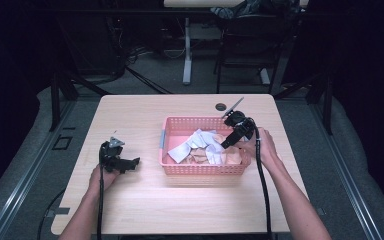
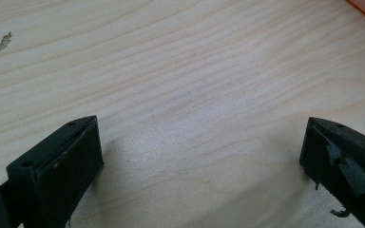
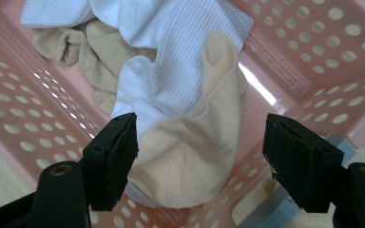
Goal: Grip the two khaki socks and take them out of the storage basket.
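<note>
Wooden table (image 1: 145, 200) is carrying a pink perforated basket (image 1: 202, 170) of white and beige socks, with the left gripper (image 1: 132, 162) resting wide open and empty on bare wood beside it. Right gripper (image 3: 199, 156) is reaching into the basket's right end, jaws partly open around, but not yet pressing, a beige sock (image 3: 195, 156) lying on a white ribbed sock (image 3: 171, 71). Risk: closing here may be pinching both layers, or snagging the basket wall.

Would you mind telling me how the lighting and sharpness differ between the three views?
High view: the table is lit, the room behind falls into darkness, and the picture is soft. Left gripper view: even light, with soft shadows beside the jaws on the wood. Right gripper view: bright glare through the pink basket wall, and the peach sock is slightly soft.
</note>
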Motion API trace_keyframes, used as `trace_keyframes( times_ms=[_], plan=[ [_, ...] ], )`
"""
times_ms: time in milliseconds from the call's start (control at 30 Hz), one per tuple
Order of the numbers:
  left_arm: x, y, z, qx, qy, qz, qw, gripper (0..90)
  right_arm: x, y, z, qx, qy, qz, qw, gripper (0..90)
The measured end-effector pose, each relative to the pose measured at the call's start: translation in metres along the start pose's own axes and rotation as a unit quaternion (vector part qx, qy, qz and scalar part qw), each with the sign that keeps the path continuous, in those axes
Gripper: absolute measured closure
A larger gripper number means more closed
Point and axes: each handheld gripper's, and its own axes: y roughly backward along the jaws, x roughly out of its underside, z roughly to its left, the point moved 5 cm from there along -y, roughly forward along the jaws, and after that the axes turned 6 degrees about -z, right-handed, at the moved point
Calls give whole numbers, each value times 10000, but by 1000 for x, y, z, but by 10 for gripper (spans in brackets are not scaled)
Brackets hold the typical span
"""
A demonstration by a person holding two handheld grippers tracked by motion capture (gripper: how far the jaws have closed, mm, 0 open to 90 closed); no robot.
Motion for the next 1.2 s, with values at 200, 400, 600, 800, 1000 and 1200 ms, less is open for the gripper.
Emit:
trace_keyframes(
  times_ms=[200, 400, 600, 800, 1000, 1200],
  plan=[
    [0, 0, 0, 0, 15, -13, 10000, 0, 1, -18, -4, 122, -97, 395, 9991, 457],
    [0, 0, 0, 2, -5, 0, 10000, 0, 1, -27, -5, 187, -107, 528, 9984, 567],
    [0, 0, 0, -2, -6, -1, 10000, 0, 1, -37, -6, 122, -127, 604, 9980, 707],
    [0, 0, 0, 6, -5, 6, 10000, 0, 1, -36, -7, 105, -174, 484, 9986, 861],
    [0, 0, 0, 1, -5, -1, 10000, 0, -3, -20, -3, 55, -125, 292, 9995, 870],
    [0, 0, 0, 8, -6, 8, 10000, 0, -10, 4, 1, 81, -39, 1, 10000, 873]
  ],
)
